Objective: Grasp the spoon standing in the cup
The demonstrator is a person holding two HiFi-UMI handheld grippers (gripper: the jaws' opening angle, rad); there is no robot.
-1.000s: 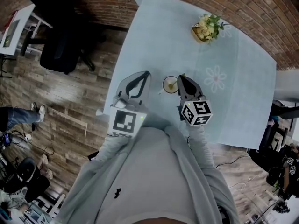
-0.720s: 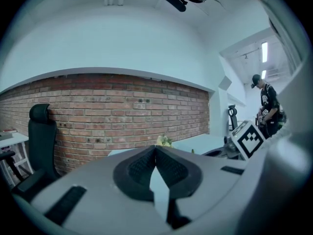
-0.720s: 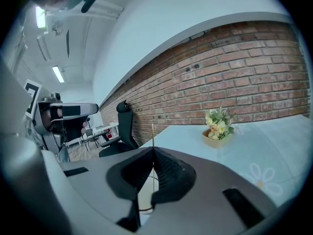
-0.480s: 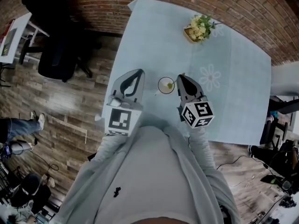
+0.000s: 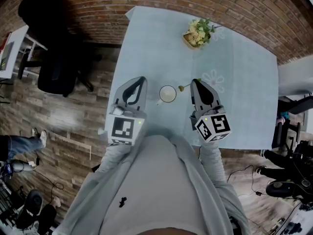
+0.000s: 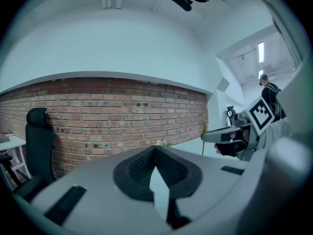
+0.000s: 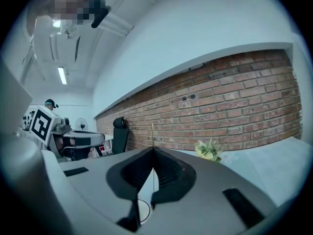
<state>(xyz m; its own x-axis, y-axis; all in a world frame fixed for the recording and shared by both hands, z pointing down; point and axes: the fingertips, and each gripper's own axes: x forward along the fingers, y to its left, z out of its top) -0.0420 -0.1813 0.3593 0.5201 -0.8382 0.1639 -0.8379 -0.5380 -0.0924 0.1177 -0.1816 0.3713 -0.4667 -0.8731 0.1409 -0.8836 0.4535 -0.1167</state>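
Right gripper: its jaws are clamped on the thin handle of the spoon. In the right gripper view the two pads meet at the tips, and the handle runs upright through the seam and pokes out above them.
Spoon: it is outside the cup, just to the right of the cup's rim in the head view, between the cup and the right gripper's tips. Its yellowish end points toward the cup. Whether it touches the rim cannot be told.
Cup: white and upright on the table, between the two grippers, with nothing visible inside. A curve of its rim shows low between the right gripper's jaws.
Left gripper: its jaws are closed tip to tip with nothing between them. The left gripper view shows the pads meeting at the front, with only pale cloth in the slit below. It sits near the cup's left side, apart from it.
View across: from the left gripper view the right gripper is level, with the spoon a thin vertical line at its tip.
Table: covered in a pale blue cloth with white daisy prints.
Flowers: a small pot of pale yellow blooms at the far side of the table, near the brick wall.
Chair: a black office chair on the wooden floor, left of the table.
Person: grey sleeves lead to both grippers.
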